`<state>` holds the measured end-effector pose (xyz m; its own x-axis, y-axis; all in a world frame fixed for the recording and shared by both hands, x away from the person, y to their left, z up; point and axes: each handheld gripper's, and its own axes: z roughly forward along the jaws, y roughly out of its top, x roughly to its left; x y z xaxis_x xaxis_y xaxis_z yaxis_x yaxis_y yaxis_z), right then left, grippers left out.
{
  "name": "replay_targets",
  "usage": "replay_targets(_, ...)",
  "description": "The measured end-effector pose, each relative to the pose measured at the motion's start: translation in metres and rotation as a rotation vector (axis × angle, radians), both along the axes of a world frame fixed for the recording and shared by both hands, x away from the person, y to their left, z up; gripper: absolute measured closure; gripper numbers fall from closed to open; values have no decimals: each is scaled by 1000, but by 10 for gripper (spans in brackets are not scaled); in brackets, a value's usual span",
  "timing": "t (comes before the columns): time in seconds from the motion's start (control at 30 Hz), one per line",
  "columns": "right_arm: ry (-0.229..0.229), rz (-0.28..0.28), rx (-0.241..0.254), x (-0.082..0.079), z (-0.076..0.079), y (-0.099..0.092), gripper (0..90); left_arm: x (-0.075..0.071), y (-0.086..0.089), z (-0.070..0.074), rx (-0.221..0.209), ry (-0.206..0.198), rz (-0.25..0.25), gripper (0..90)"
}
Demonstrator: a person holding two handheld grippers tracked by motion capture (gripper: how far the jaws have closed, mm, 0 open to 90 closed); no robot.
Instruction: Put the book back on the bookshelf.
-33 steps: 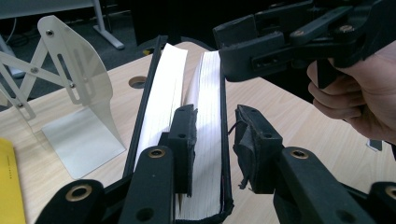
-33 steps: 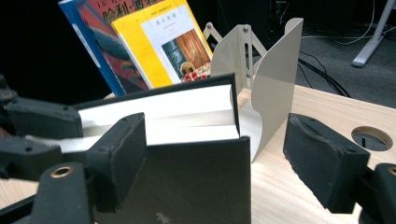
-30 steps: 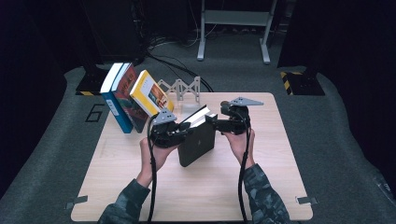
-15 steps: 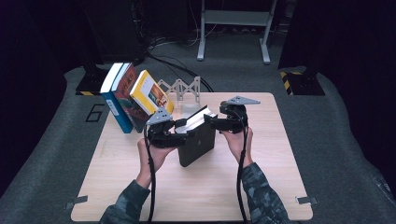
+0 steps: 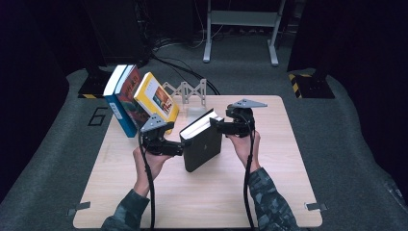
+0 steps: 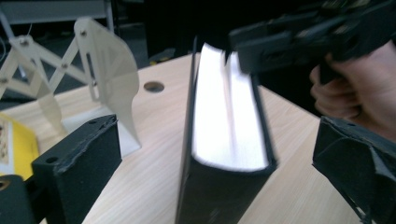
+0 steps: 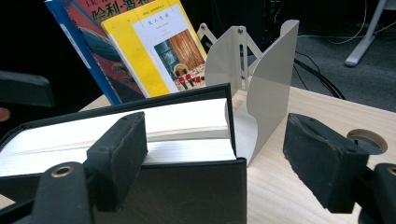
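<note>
- Left hand-held gripper (image 5: 180, 148) just opening wide, jaws either side of black book (image 5: 203, 144), pads clear.
- Right hand-held gripper (image 5: 217, 126) at the book's top edge; grip impossible to tell.
- Book upright on table (image 5: 269, 192).

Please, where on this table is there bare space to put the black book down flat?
The table is bare along the near edge between the sleeves and right of the right gripper. It is crowded at the far left, around the leaning books and the folding bookend.
</note>
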<state>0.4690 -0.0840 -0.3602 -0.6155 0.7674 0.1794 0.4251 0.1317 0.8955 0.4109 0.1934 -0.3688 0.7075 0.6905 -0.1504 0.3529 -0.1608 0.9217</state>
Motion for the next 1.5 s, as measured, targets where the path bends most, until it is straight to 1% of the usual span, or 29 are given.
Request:
replay_targets(0.07, -7, 2, -7, 0, 0, 0, 215, 1, 2, -6, -5, -4, -2, 0)
replay_targets(0.13, -6, 2, -9, 0, 0, 0, 217, 1, 2, -12, -16, 6, 5, 0)
replay_targets(0.17, -6, 2, -9, 0, 0, 0, 216, 1, 1, -16, -13, 11, 5, 0)
replay_targets(0.27, -7, -1, -8, 0, 0, 0, 216, 2, -2, -22, 3, 10, 15, 0)
replay_targets(0.37, -7, -4, -9, 0, 0, 1, 212, 3, -9, -28, 19, 1, 25, 0)
replay_targets(0.4, -9, -5, -12, 0, 0, 1, 212, 3, -12, -29, 17, -5, 27, 0)
replay_targets(0.47, -8, -9, -16, -1, 1, 1, 213, 4, -17, -30, 43, -22, 34, 1)
replay_targets(0.53, -9, -8, -17, -1, 1, 1, 213, 6, -22, -31, 37, -24, 41, 16)
replay_targets(0.57, -8, -7, -17, -1, 1, 1, 213, 8, -24, -31, 54, -27, 40, 26)
replay_targets(0.6, -8, -7, -16, -1, 1, 1, 213, 8, -26, -31, 48, -18, 36, 46)
replay_targets(0.63, -8, -7, -16, -1, 1, 1, 213, 10, -28, -31, 54, -22, 36, 69)
replay_targets(0.67, -10, -6, -17, -1, 1, 1, 213, 11, -29, -32, 55, -17, 38, 110)
replay_targets(0.7, -11, -5, -18, 0, 1, 1, 213, 12, -30, -32, 48, -10, 44, 119)
replay_targets(0.73, -7, -6, -16, -1, 1, 1, 213, 13, -31, -31, 51, -11, 43, 142)
replay_targets(0.8, -11, -4, -17, 0, 1, 1, 213, 14, -34, -31, 55, -8, 55, 167)
replay_targets(0.93, -10, -3, -16, -1, 1, 1, 213, 17, -38, -31, 66, -13, 42, 183)
replay_targets(1.0, -15, -7, -21, -3, 1, 0, 206, 18, -40, -32, 65, -10, 37, 241)
replay_targets(1.03, -23, -9, -23, -4, 1, -1, 199, 19, -41, -32, 70, -15, 44, 258)
replay_targets(1.1, -31, -15, -5, -9, 2, -6, 168, 19, -41, -32, 64, -18, 37, 318)
replay_targets(1.17, -39, -22, -10, -13, 2, -11, 154, 18, -42, -31, 64, -29, 38, 371)
replay_targets(1.2, -43, -27, -14, -17, 0, -15, 149, 18, -42, -31, 71, -37, 40, 403)
replay_targets(1.27, -39, -32, -19, -21, -5, -22, 142, 19, -40, -30, 64, -27, 35, 424)
replay_targets(1.3, -35, -34, -24, -23, -9, -26, 138, 20, -39, -30, 64, -28, 38, 432)
replay_targets(1.33, -25, -38, -40, -25, -16, -32, 126, 20, -39, -30, 64, -27, 38, 442)
replay_targets(1.37, -20, -42, -47, -26, -21, -35, 118, 20, -39, -29, 67, -16, 33, 448)
replay_targets(1.4, -14, -47, -52, -27, -25, -38, 112, 20, -40, -29, 58, -16, 39, 451)
replay_targets(1.43, -3, -52, -59, -28, -30, -41, 104, 20, -40, -29, 66, -19, 36, 457)
replay_targets(1.47, 20, -53, -67, -29, -39, -46, 96, 21, -40, -28, 66, -15, 37, 465)
replay_targets(1.5, 30, -58, -72, -30, -45, -50, 94, 21, -40, -28, 66, -12, 39, 470)
